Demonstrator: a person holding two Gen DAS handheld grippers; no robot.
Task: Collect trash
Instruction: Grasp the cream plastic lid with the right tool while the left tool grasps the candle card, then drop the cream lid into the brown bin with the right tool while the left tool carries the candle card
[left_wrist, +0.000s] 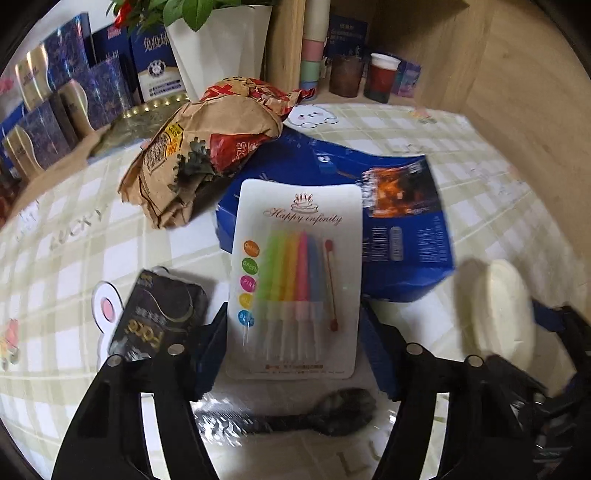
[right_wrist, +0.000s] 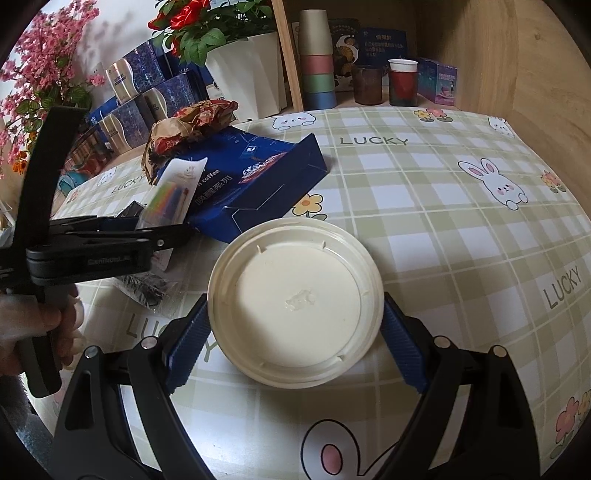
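My left gripper (left_wrist: 295, 339) is shut on a white candle pack (left_wrist: 297, 273), its blue pads against both side edges. The pack lies partly on a flattened blue coffee box (left_wrist: 402, 221). A crumpled brown paper bag (left_wrist: 207, 147) lies behind, a black packet (left_wrist: 162, 317) to the left, and a wrapped black plastic spoon (left_wrist: 306, 413) below. My right gripper (right_wrist: 295, 339) is shut on a white round plastic lid (right_wrist: 295, 302), held by its rim just above the table. The lid also shows blurred in the left wrist view (left_wrist: 506, 314). The left gripper shows in the right wrist view (right_wrist: 110, 240).
A checked tablecloth (right_wrist: 443, 221) printed with "LUCKY" covers the table. At the back stand blue gift boxes (left_wrist: 66, 110), a white flower pot (right_wrist: 251, 70), stacked cups (right_wrist: 316, 62) and two dark cups (right_wrist: 402, 85). A wooden wall (right_wrist: 535, 92) runs along the right.
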